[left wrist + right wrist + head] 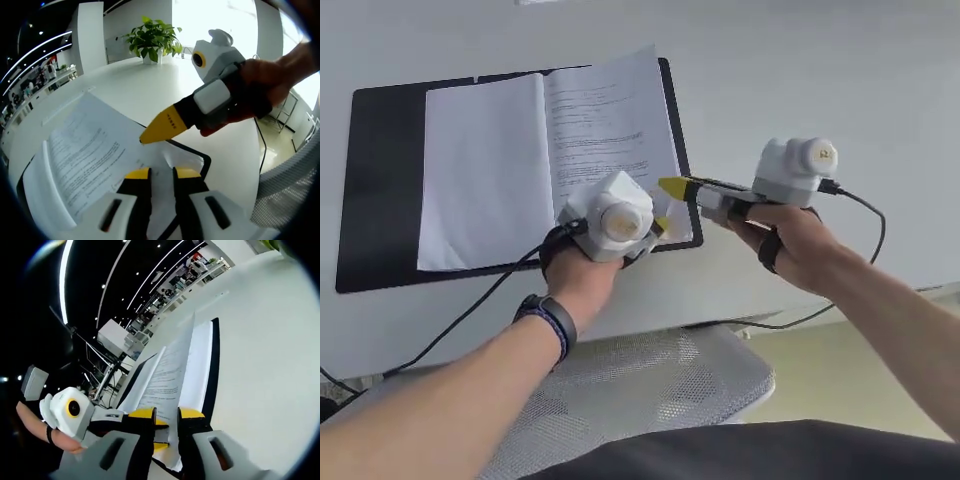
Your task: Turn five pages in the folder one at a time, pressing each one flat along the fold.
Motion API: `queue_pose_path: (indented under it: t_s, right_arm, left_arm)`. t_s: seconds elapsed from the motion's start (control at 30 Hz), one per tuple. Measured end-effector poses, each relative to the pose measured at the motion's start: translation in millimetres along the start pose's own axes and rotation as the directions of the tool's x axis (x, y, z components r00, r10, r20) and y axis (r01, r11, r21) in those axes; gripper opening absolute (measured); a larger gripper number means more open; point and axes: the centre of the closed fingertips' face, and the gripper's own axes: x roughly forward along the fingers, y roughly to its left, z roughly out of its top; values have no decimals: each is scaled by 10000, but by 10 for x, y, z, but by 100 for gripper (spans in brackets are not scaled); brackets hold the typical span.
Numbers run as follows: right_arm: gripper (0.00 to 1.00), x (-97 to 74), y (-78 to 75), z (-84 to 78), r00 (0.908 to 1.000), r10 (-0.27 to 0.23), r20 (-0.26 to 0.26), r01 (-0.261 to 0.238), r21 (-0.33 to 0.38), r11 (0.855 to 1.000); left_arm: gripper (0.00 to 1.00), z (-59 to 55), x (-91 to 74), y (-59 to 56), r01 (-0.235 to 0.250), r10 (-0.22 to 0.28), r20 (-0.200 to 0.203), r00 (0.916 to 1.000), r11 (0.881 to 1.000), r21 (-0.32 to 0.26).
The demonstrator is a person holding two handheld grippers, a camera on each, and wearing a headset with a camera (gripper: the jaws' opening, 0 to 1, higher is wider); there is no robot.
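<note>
A black folder (380, 200) lies open on the white table, with a blank sheet on its left and a printed page (610, 130) on its right. My right gripper (670, 187) is at that page's right edge. In its own view the raised page (182, 355) runs edge-on straight between the jaws of the right gripper (167, 413), which are shut on it. My left gripper (658, 228) sits at the page's lower right corner. Its jaws stand close together over the paper (90, 150) in the left gripper view (162, 174), where the right gripper (150, 135) shows just ahead.
The table's near edge (720, 300) runs just under both hands. Below it stands a grey mesh chair (650, 390). Cables (470, 310) trail from both grippers. A potted plant (152, 40) stands far back on the table.
</note>
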Motion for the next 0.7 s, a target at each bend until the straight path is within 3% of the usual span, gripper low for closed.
queue_pose_path:
  t_s: [0.17,0.37,0.5,0.7]
  right_arm:
    - [0,8,-61,-5,9994,-342,-6,342,256,9991]
    - [0,-3,-95,-4,9989,-458,-5,458,606,9971]
    - [0,-2,-68,9,9991,-431,60,426,738,9964]
    - [0,-16,-57,53,9983,-486,308,454,991,9940]
  left_arm:
    - [15,-1,3,4,52,-52,42,10000,10000,-76]
    - [18,7,-2,-23,171,-172,-40,9998,9998,-115]
    - [28,13,-27,-84,449,-451,-50,9990,9982,-397]
    - [39,10,-128,-62,438,-447,-121,9989,9966,-693]
